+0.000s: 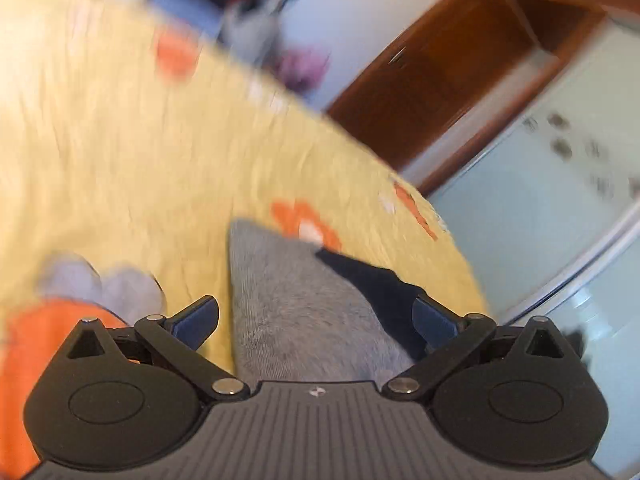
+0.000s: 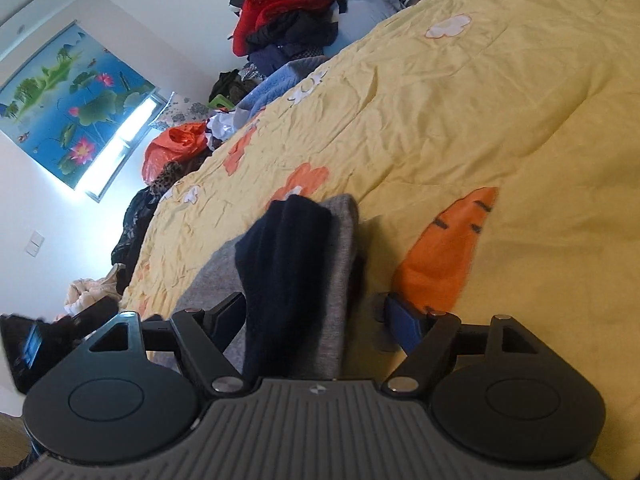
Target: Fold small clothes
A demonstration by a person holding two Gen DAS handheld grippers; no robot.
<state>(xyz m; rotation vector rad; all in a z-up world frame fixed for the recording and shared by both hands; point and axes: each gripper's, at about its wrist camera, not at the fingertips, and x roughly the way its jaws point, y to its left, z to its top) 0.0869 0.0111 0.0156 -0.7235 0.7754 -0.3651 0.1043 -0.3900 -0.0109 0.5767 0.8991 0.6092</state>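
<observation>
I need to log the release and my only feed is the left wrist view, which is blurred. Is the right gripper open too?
Observer: Yes. The right gripper stands open, and its pads are off the grey garment that lies between them.
Operator: Is the dark piece I see part of that garment?
Observer: I cannot tell. In the right view a dark navy piece lies on top of the grey one, lengthwise along it.
Operator: What lies beside it on that side?
Observer: An orange carrot print on the yellow quilt, just past one of the right gripper's fingers.
Operator: Any other clothes near?
Observer: A heap with red and dark clothes at the quilt's far edge.
</observation>
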